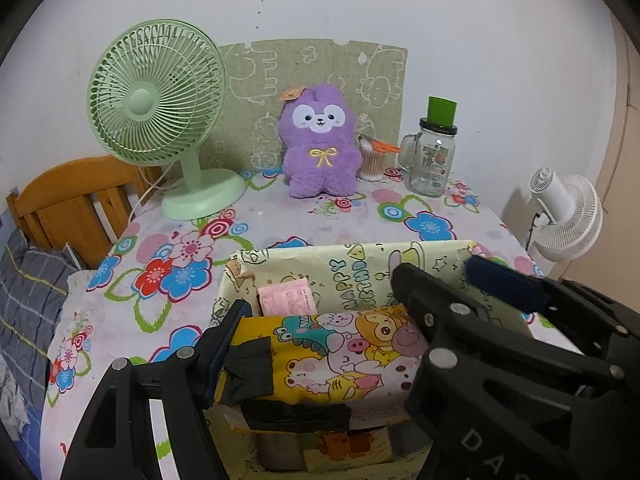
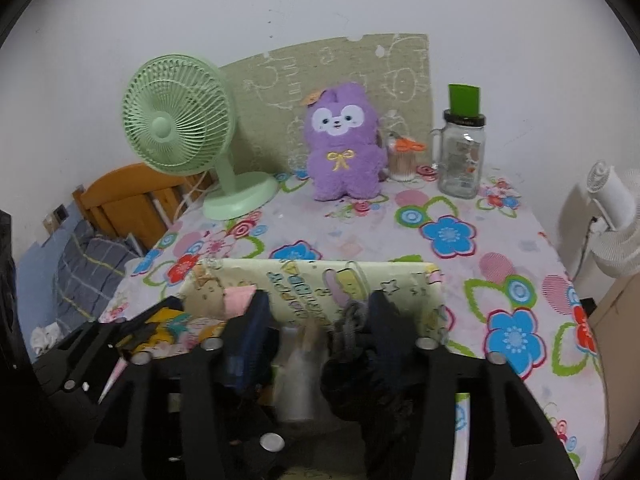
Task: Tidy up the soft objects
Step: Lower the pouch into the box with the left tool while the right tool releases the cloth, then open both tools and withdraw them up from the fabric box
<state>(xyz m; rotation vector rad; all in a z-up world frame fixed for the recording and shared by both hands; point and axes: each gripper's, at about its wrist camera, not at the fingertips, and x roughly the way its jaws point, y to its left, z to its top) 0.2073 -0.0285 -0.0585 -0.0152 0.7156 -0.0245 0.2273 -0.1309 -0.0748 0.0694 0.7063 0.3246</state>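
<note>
A box (image 1: 360,258) wrapped in pale birthday paper stands at the near edge of the flowered table. My left gripper (image 1: 320,296) reaches into it. A yellow cartoon-print soft pack (image 1: 332,352) spans the gap between both of its pads. A pink packet (image 1: 286,298) stands behind the pack inside the box. My right gripper (image 2: 320,316) hovers over the same box (image 2: 312,276) with its jaws apart. A dark fabric bundle (image 2: 352,364) hangs against its right finger, clear of the left pad. A purple plush (image 1: 318,144) sits upright at the back of the table.
On the table's back edge stand a green desk fan (image 1: 156,92), a cotton-swab cup (image 1: 372,164) and a glass jar with a green lid (image 1: 434,156). A wooden headboard (image 1: 72,196) and bedding lie to the left. A white fan (image 1: 568,212) is off the right edge.
</note>
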